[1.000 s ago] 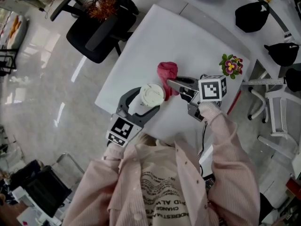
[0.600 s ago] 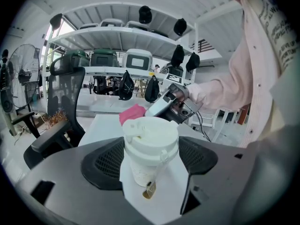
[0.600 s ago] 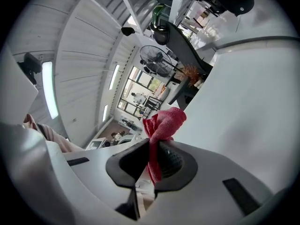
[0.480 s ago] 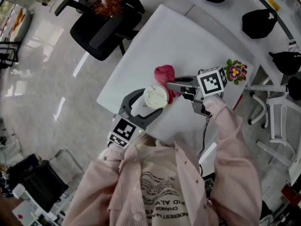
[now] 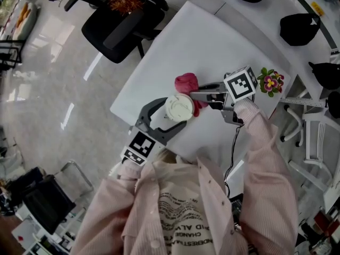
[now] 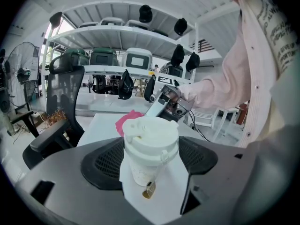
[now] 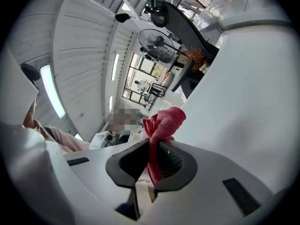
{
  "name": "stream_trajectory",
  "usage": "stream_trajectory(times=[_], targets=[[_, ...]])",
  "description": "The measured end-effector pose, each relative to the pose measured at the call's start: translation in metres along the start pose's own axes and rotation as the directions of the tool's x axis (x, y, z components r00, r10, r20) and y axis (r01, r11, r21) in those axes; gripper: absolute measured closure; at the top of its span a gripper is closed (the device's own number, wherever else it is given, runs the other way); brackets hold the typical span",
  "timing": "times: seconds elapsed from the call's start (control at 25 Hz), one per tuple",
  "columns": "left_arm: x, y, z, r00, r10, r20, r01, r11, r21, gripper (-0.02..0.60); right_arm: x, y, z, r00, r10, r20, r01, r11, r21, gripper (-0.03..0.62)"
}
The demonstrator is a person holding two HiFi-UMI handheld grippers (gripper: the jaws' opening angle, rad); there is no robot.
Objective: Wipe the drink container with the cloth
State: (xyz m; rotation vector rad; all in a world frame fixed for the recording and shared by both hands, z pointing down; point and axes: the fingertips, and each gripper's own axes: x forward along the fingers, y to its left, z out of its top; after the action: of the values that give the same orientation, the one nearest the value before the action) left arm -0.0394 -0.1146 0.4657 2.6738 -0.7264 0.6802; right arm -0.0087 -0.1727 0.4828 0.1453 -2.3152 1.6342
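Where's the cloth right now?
The cloth is pinched in the right gripper, mid-table in the head view. It is bunched just beyond and to the right of the cup that the left gripper holds.

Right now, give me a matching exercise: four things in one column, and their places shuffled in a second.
1. drink cup
2. red cloth
3. flowers
4. office chair

A. on the floor beyond the table
B. pinched in the right gripper
C. at the table's right edge
D. between the left gripper jaws

Pairs: 1-D, 2-B, 3-C, 4-A
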Motion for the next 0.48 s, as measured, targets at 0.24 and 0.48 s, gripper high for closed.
stream_trajectory(times=[0.24,0.48], targets=[[-0.0006,-0.0001,0.0005,1.0,-0.009,-0.002,0.009,1.0,-0.003,0.232,0.0036,-0.0006,-0.0015,0.996,0.055,-0.075,-0.055,0.998,0.004,0.56],[-0.0001,-0.0001,0.0001,1.0,-0.012,-0.002,0.012,1.0,-0.004,0.232,0.0071,-0.0004,-0.0013,0.985,0.095,-0.143,-0.097,0.995,-0.004,0.56]])
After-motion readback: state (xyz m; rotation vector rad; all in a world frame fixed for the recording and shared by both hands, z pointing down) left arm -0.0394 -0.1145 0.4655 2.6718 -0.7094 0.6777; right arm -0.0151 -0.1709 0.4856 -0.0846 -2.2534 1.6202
